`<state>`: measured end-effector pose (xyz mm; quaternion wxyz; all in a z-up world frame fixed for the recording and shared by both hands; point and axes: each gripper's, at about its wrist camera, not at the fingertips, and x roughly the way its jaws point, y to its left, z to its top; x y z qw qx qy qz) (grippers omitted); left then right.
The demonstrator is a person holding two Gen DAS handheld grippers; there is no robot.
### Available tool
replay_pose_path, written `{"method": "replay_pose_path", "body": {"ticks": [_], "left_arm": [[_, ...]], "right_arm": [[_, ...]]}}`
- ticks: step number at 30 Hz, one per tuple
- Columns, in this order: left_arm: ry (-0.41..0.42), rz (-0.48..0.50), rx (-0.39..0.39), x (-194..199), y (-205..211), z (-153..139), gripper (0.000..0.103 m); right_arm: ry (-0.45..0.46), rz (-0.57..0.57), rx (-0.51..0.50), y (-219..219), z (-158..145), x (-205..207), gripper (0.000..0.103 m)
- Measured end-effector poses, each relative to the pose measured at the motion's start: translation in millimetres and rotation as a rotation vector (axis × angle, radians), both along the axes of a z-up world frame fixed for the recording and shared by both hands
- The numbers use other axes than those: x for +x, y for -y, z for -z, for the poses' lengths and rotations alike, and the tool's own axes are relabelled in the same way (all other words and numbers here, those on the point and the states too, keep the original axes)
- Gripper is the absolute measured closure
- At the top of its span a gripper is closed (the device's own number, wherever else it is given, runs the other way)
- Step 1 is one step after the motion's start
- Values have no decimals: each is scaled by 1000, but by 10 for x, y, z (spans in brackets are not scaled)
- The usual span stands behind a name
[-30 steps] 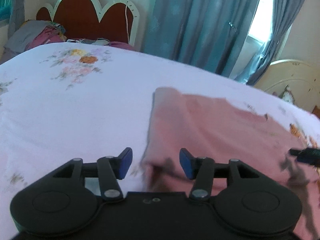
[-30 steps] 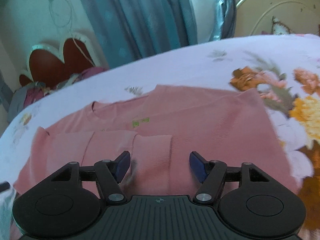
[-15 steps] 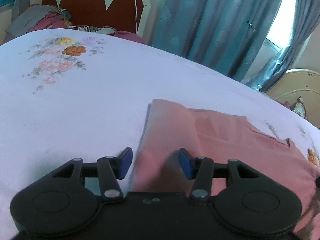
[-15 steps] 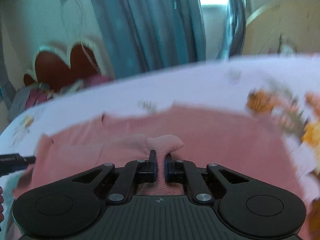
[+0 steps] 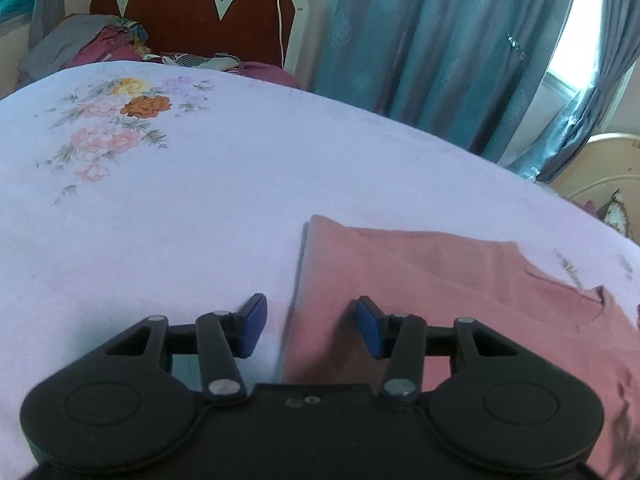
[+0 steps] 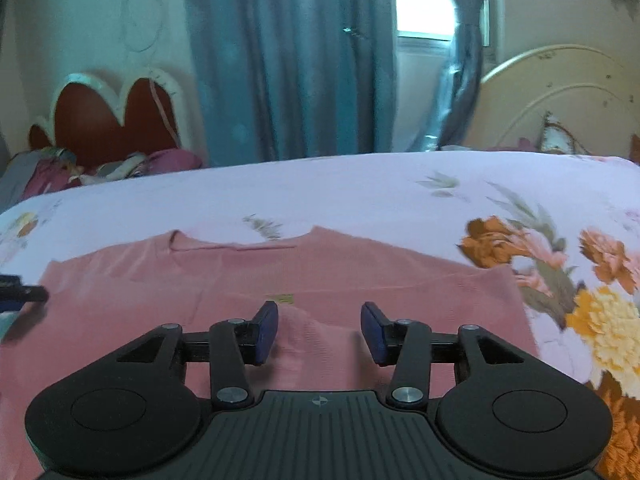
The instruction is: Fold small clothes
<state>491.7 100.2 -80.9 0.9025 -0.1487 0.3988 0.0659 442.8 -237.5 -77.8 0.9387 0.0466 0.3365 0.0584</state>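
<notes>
Your left gripper (image 5: 306, 326) is hovering with its jaws apart and nothing pinched, straddling the left edge of the pink shirt (image 5: 432, 276), which is lying flat on the floral bed sheet (image 5: 180, 200). Your right gripper (image 6: 319, 332) is opening its jaws over a raised fold of the shirt (image 6: 280, 276), the pads not pressing on the cloth.

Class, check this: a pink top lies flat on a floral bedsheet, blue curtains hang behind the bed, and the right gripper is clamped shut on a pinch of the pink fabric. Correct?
Not quite. In the right wrist view the right gripper is opening, its pads clear of the pink top between them. The floral bedsheet and blue curtains are as stated.
</notes>
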Motion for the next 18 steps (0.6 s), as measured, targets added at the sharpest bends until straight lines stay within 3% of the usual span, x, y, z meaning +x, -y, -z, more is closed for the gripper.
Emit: {"method": "replay_pose_path", "body": {"ticks": [7, 13, 18], "left_arm": [[3, 25, 61, -2, 43, 31, 53], [-9, 15, 52, -40, 40, -45, 56], [43, 64, 48, -290, 133, -266, 56]], "right_arm": [[-110, 9, -79, 48, 324, 106, 58], [-65, 44, -63, 99, 124, -48, 58], [-14, -21, -33, -10, -112, -257, 58]]}}
